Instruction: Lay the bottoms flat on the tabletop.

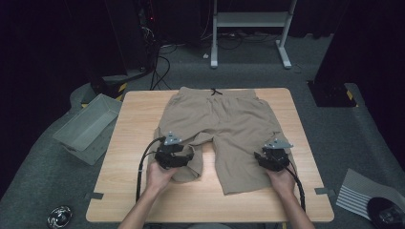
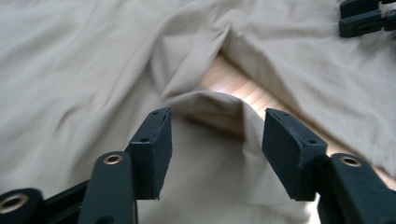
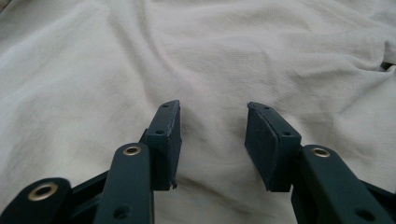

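from the high view i read no brand, label or writing on anything. the khaki shorts (image 1: 224, 129) lie flat on the wooden table (image 1: 138, 119), waistband and dark drawstring (image 1: 216, 91) at the far edge, legs pointing back toward me. the leg on my left is rumpled and folded up on itself, and my left gripper (image 1: 184, 155) sits right at that bunched hem. my right gripper (image 1: 267, 160) rests over the outer side of the other leg, near its hem. a grey plastic bin (image 1: 88, 126) stands on the floor off the table's left side, and a striped sheet (image 1: 358, 193) lies on the floor to the table's right.

in the left gripper view, the left gripper (image 2: 217, 149) has its jaws standing apart with nothing pinched; a raised fold of the shorts (image 2: 215, 105) lies just ahead of them, between the two pads but not pressed by either. beyond that fold a strip of the table (image 2: 233, 84) shows in the gap between the two legs. the other gripper's black tip peeks in at the top right corner.

in the right gripper view, the right gripper (image 3: 212, 140) also has its jaws apart, hovering low over smooth khaki cloth (image 3: 196, 60) that runs under and ahead of them. neither pad clamps the fabric, and i see no print on the cloth.
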Demonstrator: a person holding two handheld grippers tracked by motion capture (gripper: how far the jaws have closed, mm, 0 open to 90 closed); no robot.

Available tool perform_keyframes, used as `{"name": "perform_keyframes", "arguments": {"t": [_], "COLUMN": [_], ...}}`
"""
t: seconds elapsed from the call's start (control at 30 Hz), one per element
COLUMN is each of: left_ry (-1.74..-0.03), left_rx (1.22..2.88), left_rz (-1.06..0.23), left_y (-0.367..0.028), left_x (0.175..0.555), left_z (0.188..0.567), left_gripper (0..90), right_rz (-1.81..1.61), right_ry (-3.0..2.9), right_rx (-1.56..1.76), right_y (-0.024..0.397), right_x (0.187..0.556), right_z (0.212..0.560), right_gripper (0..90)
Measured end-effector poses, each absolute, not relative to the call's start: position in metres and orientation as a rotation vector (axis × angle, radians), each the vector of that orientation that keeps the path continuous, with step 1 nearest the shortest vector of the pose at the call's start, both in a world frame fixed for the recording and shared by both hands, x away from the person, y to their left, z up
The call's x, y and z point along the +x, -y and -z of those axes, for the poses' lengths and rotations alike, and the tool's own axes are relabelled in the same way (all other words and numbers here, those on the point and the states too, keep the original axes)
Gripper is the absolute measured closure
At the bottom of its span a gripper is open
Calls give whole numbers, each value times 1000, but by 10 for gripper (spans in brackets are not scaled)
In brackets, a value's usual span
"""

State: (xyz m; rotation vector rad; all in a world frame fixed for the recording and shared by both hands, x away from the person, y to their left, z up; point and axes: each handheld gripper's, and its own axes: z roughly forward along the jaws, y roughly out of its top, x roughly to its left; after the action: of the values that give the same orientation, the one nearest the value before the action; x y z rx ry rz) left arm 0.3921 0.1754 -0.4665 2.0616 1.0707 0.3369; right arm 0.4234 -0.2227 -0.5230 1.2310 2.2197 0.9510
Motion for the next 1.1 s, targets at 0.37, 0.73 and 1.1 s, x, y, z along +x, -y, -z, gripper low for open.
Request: {"name": "perform_keyframes", "arguments": {"t": [0.37, 0.73, 1.1], "left_ry": [-1251, -1281, -1421], "left_rx": [2104, 2283, 2136], "left_rz": [-426, -442, -501], "left_y": [-202, -219, -249], "left_x": [385, 371, 355], "left_z": [483, 496, 502], "left_gripper": [395, 900, 514], "right_rz": [-949, -951, -952], "right_ry": [-2219, -2220, -2220], "right_rx": [1230, 1231, 1231], "right_y": [222, 223, 223], "right_x": [423, 423, 423], "right_z": [523, 523, 523], "right_gripper": [549, 550, 550]}}
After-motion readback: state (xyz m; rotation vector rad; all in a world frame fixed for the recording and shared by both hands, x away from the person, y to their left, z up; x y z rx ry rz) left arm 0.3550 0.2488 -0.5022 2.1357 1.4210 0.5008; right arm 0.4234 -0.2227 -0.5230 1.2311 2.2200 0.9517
